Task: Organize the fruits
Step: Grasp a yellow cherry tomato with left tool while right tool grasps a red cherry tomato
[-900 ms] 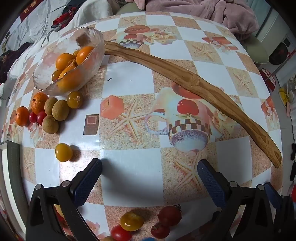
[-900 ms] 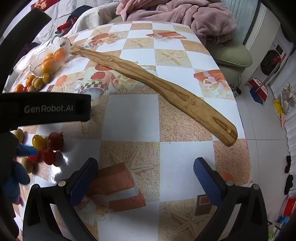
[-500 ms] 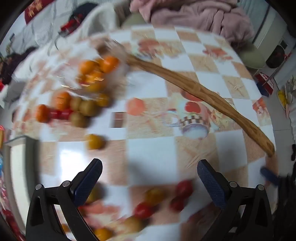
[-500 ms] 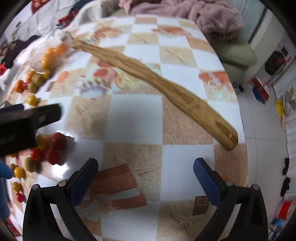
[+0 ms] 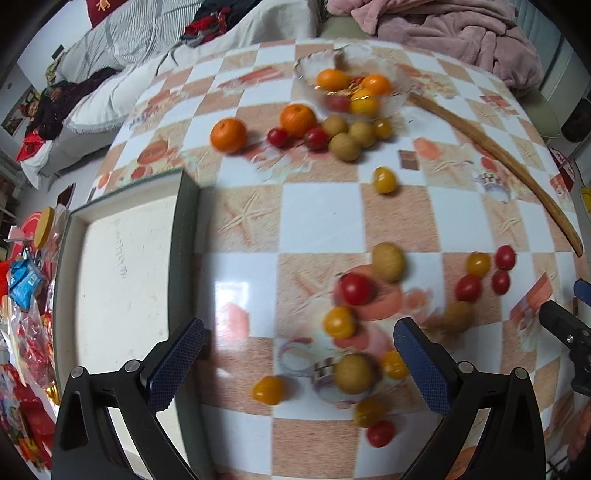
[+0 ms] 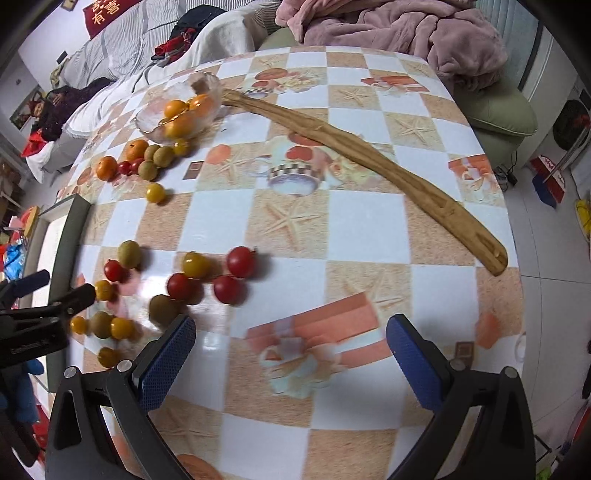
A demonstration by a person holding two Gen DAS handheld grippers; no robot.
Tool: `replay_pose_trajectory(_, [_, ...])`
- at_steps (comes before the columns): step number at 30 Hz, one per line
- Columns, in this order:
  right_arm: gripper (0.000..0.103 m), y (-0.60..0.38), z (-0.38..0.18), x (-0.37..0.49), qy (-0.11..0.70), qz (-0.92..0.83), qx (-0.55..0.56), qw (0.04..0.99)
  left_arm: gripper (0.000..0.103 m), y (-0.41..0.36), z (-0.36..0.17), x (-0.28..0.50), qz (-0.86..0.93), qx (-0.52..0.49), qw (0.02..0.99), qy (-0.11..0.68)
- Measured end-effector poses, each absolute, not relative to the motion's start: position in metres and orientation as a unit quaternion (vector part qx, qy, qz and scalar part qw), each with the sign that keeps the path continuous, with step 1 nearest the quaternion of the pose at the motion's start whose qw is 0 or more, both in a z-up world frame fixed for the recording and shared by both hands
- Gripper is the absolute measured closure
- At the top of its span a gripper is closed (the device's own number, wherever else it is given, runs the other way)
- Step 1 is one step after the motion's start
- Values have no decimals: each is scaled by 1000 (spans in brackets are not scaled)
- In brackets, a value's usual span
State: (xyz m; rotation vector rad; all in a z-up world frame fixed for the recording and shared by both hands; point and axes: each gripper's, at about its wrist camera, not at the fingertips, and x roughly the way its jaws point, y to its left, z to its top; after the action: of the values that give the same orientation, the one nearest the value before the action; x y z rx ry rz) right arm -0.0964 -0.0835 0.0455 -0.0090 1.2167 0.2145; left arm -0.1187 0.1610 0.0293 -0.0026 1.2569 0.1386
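A glass bowl (image 5: 399, 79) (image 6: 212, 86) with oranges stands at the far side of the table. Beside it lie two oranges (image 5: 228, 134), green-brown fruits (image 5: 344, 146) and small tomatoes. Nearer, several red (image 5: 355, 289) (image 6: 241, 261) and yellow (image 5: 339, 322) (image 6: 195, 264) tomatoes and brownish fruits (image 5: 352, 373) are scattered. My left gripper (image 5: 299, 363) is open and empty above this near cluster. My right gripper (image 6: 291, 360) is open and empty over the tablecloth, right of the cluster.
A long curved wooden tray (image 6: 369, 155) (image 5: 517, 173) runs diagonally across the table. A white board with a dark frame (image 5: 122, 273) lies at the left edge. A sofa with a pink blanket (image 6: 388, 33) is behind the table.
Both views swung left and pulled back. The left gripper view now takes in the near fruit cluster and the white board; the right gripper view now shows the scattered tomatoes. Jaws stayed open.
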Motion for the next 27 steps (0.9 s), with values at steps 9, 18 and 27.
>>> replay_pose_trajectory(9, [0, -70, 57, -89, 575, 76, 7, 814, 0, 160, 43, -96, 32, 5, 814, 580])
replay_pose_trajectory(18, [0, -69, 59, -86, 578, 66, 6, 813, 0, 148, 45, -78, 19, -2, 813, 582])
replay_pose_trajectory(27, [0, -72, 58, -85, 580, 64, 5, 812, 0, 144, 42, -77, 18, -3, 808, 588])
